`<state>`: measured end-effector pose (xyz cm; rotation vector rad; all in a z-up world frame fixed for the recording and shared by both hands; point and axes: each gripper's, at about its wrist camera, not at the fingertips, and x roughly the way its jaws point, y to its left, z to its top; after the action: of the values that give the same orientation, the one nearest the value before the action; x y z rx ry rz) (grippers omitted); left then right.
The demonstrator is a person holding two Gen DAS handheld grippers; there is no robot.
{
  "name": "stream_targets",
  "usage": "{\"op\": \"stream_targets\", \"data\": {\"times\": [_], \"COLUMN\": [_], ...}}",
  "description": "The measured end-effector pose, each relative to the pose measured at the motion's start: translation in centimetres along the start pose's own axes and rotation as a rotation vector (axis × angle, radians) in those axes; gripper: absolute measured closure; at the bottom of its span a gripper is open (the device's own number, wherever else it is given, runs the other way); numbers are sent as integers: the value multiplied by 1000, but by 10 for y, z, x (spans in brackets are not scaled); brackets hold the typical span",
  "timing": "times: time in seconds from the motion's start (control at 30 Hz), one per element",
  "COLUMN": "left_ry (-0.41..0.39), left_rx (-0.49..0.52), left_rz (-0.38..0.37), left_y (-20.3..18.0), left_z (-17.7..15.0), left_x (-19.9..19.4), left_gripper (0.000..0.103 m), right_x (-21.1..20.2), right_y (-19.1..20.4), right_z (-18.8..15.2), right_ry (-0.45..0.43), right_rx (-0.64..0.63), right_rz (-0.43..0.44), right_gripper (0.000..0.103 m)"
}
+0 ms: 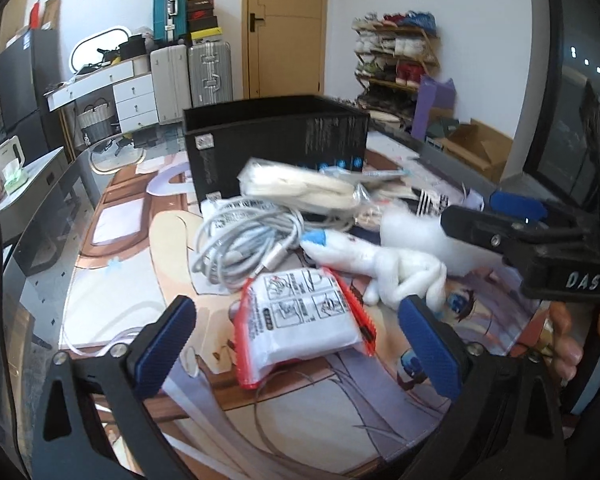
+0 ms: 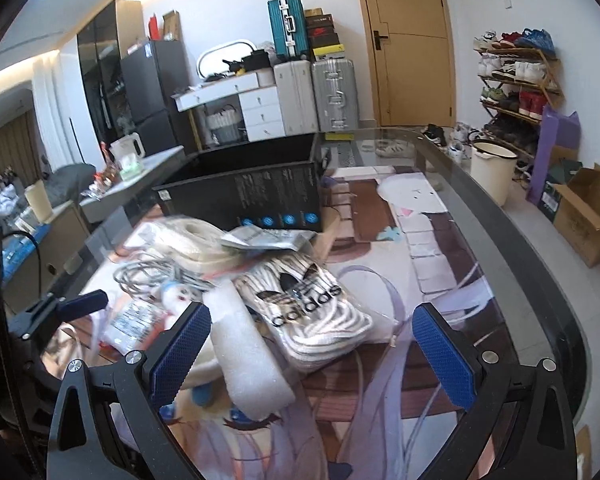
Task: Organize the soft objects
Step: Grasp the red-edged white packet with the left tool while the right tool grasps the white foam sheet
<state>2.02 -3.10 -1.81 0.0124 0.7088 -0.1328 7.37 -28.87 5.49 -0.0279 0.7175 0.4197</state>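
With both the left gripper (image 1: 296,344) and the right gripper (image 2: 320,354) spread and empty over the pile before the black box (image 1: 276,148), the red-edged packet (image 1: 304,320) between the left pads could slide away or snag the coiled cable (image 1: 244,244).

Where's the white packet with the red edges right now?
In the left wrist view, the white packet with red edges lies on the printed mat between the open left gripper's fingers, just in front of the coiled grey cable and beside the white plush toy.
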Motion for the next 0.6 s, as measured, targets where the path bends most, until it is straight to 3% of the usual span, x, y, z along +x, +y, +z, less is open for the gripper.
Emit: {"op": "stream_targets", "data": {"times": [0.13, 0.33, 0.53, 0.6], "left_ry": [32, 12, -4, -10], "left_rx": [-2, -26, -46, -48], "left_rz": [-14, -35, -56, -58], "left_y": [2, 7, 12, 13], "left_z": [-3, -5, -6, -6], "left_x": [4, -1, -6, -7], "left_gripper": [33, 44, 48, 48], "right_x": [-1, 3, 6, 8], "right_y": [-9, -14, -9, -5], "right_z": [-5, -18, -22, -22], "right_ry": [21, 70, 79, 84], "right_rx": [32, 39, 21, 11], "right_rz": [16, 58, 107, 120], "right_gripper": [1, 1, 1, 7]}}
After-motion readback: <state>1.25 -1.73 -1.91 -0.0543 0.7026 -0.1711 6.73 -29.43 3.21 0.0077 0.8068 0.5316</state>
